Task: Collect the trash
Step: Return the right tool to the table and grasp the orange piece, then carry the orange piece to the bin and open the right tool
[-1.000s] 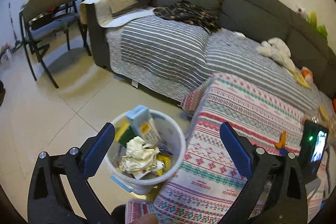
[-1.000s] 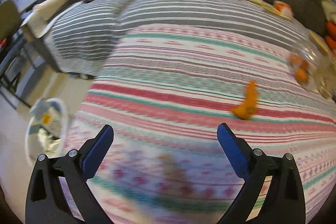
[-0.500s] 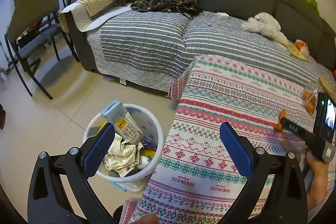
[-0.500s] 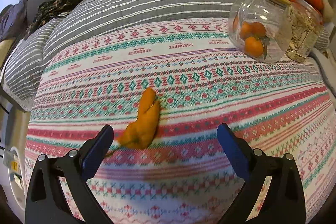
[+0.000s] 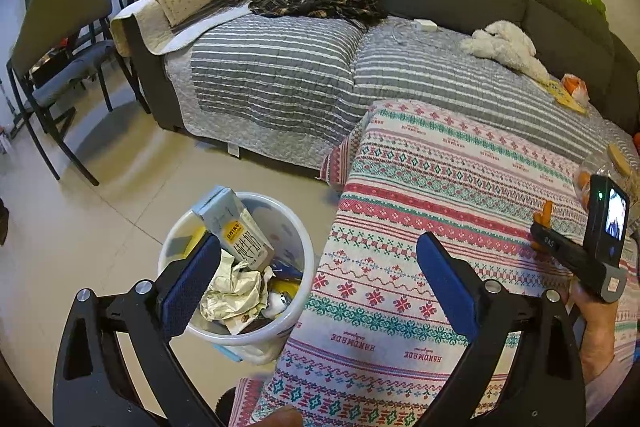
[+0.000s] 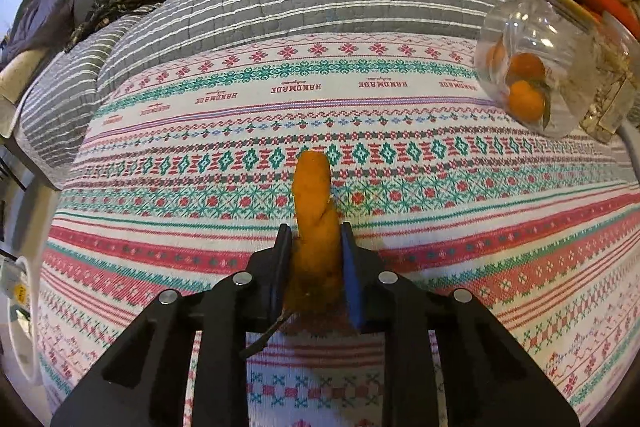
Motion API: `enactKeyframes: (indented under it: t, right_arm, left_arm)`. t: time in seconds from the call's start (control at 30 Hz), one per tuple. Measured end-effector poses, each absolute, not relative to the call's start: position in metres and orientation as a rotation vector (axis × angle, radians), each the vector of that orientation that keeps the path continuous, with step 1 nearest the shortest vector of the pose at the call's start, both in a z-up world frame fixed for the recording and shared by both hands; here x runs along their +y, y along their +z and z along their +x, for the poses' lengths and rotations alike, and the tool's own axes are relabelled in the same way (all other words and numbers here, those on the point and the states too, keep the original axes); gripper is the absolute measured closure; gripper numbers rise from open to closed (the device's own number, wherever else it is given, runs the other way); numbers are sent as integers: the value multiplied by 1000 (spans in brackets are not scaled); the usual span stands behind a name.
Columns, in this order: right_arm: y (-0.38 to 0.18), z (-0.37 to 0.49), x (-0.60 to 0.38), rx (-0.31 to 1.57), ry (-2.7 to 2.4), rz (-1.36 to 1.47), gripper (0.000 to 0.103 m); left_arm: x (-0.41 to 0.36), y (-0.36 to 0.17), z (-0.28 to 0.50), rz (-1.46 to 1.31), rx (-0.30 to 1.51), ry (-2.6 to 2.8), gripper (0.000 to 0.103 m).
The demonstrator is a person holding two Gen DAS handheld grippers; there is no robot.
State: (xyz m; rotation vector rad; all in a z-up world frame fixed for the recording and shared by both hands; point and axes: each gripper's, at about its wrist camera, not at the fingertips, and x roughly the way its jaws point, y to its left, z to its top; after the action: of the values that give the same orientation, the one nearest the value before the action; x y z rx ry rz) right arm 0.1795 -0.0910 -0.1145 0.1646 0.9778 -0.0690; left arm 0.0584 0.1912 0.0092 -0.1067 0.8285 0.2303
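1. Bin [image 5: 294, 239]: white, on the floor just beside the table; holds a pale blue carton [image 5: 234, 229] with a yellow label, crumpled paper [image 5: 234, 293] and other scraps.
2. Jar [image 6: 532, 67]: clear, tilted on the tablecloth [image 6: 200, 195]; oranges [image 6: 526, 97] inside.
3. Writing: "HANDMADE" repeated along the tablecloth; carton characters unreadable.
4. Right gripper [image 6: 313, 247]: clenched on an orange peel [image 6: 314, 211] lying on the tablecloth.
5. Left gripper [image 5: 316, 267]: spread wide, holding nothing, above the bin and table edge.
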Motion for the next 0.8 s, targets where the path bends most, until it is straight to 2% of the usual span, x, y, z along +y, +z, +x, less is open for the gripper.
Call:
enactKeyframes:
  t: [0.37, 0.8]
  right_arm:
    - [-79, 149, -38, 931, 76, 127, 79]
    - [-43, 113, 146, 894, 455, 26, 77]
  left_arm:
    - [239, 24, 42, -210, 792, 317, 9]
    - [317, 35, 14, -348, 745, 479, 9]
